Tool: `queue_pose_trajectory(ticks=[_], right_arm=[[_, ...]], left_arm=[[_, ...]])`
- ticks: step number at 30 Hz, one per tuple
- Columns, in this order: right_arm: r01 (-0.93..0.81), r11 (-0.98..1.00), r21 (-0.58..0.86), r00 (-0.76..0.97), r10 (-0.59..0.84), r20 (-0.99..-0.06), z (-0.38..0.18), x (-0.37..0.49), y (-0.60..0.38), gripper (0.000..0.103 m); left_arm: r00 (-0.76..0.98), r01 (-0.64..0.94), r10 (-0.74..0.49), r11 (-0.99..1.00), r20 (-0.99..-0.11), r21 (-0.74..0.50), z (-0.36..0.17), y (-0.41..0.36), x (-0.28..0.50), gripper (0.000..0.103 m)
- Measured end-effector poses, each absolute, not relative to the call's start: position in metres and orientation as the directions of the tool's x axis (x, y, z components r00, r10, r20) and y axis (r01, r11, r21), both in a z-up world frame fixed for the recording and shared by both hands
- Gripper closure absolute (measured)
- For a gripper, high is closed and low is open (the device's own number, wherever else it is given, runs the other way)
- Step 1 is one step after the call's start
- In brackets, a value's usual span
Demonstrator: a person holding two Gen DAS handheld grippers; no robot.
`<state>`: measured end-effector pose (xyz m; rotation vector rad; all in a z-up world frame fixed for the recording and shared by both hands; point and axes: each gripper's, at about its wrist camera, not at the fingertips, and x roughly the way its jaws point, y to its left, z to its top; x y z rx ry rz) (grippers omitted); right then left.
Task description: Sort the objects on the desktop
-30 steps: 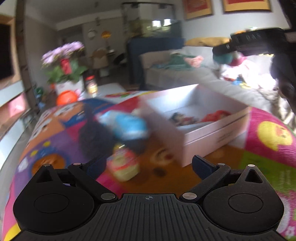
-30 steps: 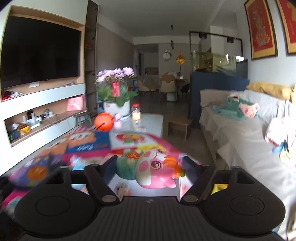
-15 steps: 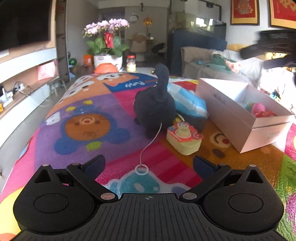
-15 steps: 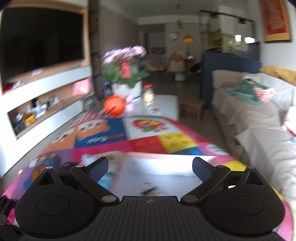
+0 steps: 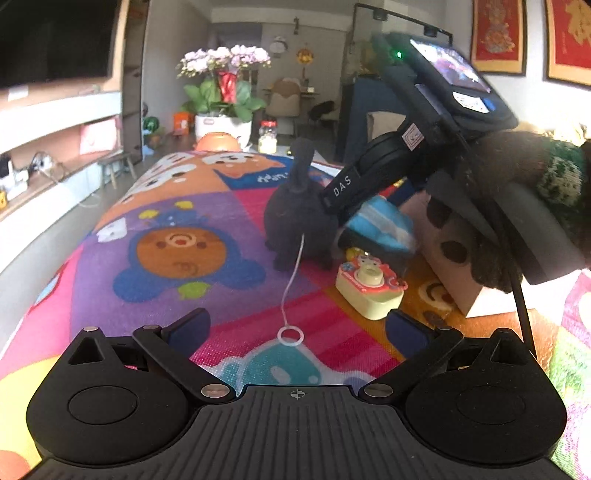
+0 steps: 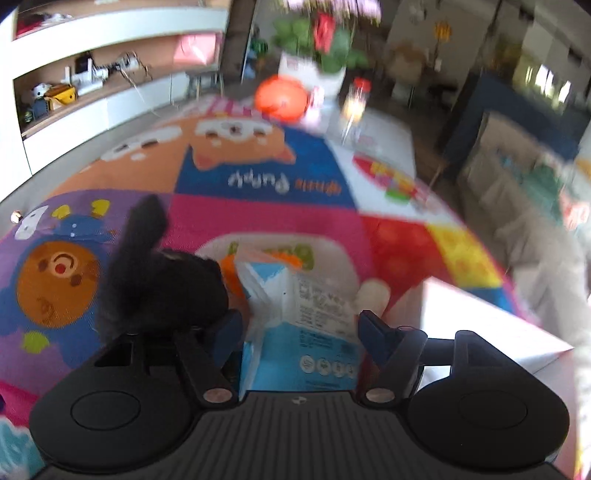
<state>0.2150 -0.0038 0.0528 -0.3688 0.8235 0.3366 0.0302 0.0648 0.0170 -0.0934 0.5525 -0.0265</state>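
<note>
Apparently right claw [image 6: 299, 332] closing around tissue pack [image 6: 295, 314], black plush [image 6: 162, 288] beside.

A home living room: potted orchid [image 5: 225, 59], television [image 5: 55, 40], framed pictures [image 5: 498, 35]

Soft daylight fills both fisheye views; the right wrist view is motion-blurred toward its far edges, the left sharp, both bowed at the rims.

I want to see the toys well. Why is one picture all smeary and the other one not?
Right wrist view: smeared by motion, worst at the flowers and orange ball; the blue-and-white pack between the closing right tool is clearer. Left wrist view: sharp on the black plush and toy camera, but the fisheye lens bends the mat's edges.
</note>
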Motion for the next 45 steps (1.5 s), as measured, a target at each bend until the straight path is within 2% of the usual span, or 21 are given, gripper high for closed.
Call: queue_pose_trajectory(ticks=[1,3,5,9,14,19,24,27,29,31,35,39,45], right_arm=[[-0.425,0.889,-0.167,0.609,0.145,-0.78,0.052,0.22,-0.005,0.031],[-0.418,0.896,-0.148,0.59,0.144,-0.795,0.053,0.217,-0.008,0.035],[-0.443,0.891,-0.099,0.56,0.189,-0.807,0.055,0.206,-0.013,0.047],[-0.514,0.857,0.035,0.471,0.316,-0.824,0.057,0.175,-0.025,0.049],[-0.535,0.811,0.237,0.368,0.476,-0.799,0.062,0.137,-0.055,0.052],[-0.541,0.766,0.348,0.338,0.577,-0.744,0.066,0.084,-0.096,0.054],[-0.483,0.796,0.364,0.383,0.566,-0.73,0.057,0.052,-0.146,0.054],[-0.401,0.854,0.332,0.487,0.506,-0.712,0.057,0.041,-0.182,0.035],[-0.348,0.883,0.315,0.571,0.466,-0.675,0.065,0.033,-0.209,0.019],[-0.29,0.902,0.32,0.661,0.431,-0.614,0.073,0.027,-0.237,0.011],[-0.108,0.92,0.376,0.795,0.307,-0.522,0.073,0.034,-0.281,0.0],[-0.01,0.934,0.357,0.829,0.207,-0.519,0.058,0.061,-0.288,0.0],[-0.04,0.916,0.4,0.809,0.265,-0.524,0.05,0.091,-0.271,0.0]], left_arm=[[0.852,0.0,-0.053,0.995,-0.521,-0.101,0.017,0.065,0.03,0.0],[0.856,0.006,-0.059,0.995,-0.514,-0.103,0.017,0.065,0.029,0.0],[0.859,0.012,-0.063,0.994,-0.507,-0.104,0.017,0.066,0.028,0.0],[0.864,0.03,-0.066,0.996,-0.499,-0.08,0.019,0.061,0.023,0.0],[0.832,0.201,-0.196,0.979,-0.52,-0.048,0.018,0.045,0.003,0.0],[0.795,0.271,-0.254,0.961,-0.551,-0.053,0.016,0.041,-0.01,0.0],[0.778,0.251,-0.223,0.967,-0.588,-0.034,0.014,0.037,-0.005,0.0],[0.774,0.238,-0.195,0.971,-0.603,-0.009,0.013,0.035,-0.004,0.0],[0.772,0.224,-0.174,0.975,-0.611,0.006,0.012,0.032,-0.003,0.0],[0.77,0.208,-0.154,0.978,-0.619,0.017,0.012,0.031,-0.004,0.0],[0.765,0.187,-0.123,0.982,-0.632,0.035,0.011,0.028,-0.001,0.0],[0.755,0.188,-0.118,0.981,-0.645,0.04,0.011,0.027,-0.002,0.0],[0.745,0.18,-0.114,0.983,-0.657,0.034,0.011,0.03,-0.005,0.0]])
